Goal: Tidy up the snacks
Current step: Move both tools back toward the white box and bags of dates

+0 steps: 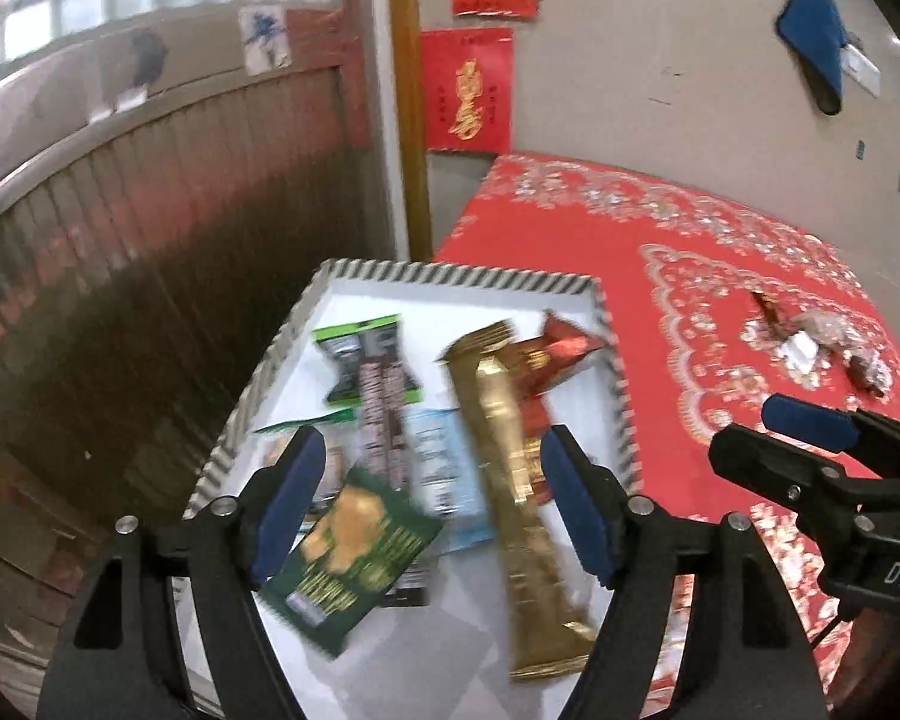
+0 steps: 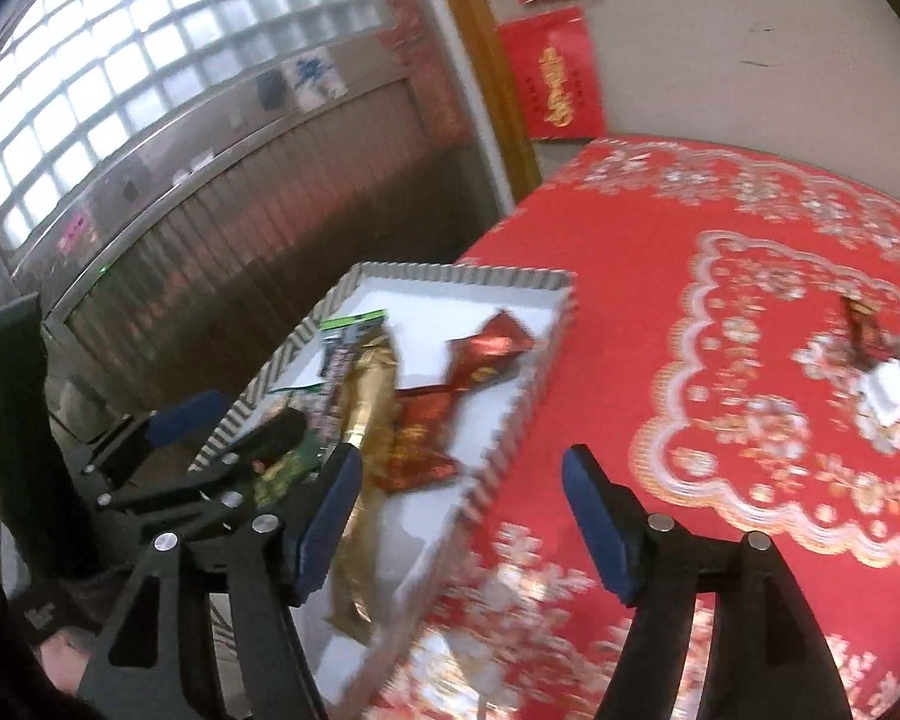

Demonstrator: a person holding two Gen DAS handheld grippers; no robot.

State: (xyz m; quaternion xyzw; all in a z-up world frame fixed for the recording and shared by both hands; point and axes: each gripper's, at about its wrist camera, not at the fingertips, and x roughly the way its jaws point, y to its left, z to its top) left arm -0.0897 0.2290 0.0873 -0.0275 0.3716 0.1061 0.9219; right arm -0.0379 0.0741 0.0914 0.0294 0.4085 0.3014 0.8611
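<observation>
left gripper (image 1: 432, 510) jaws apart, empty, over tray (image 1: 450, 281) | right gripper (image 2: 462, 522) jaws apart, empty | loose snacks (image 2: 882, 366) far right on desk (image 2: 660, 360), right hand nearer

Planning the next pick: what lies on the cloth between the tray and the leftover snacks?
Nothing: bare red tablecloth between the tray and the leftover snacks, seen in the right wrist view.
</observation>
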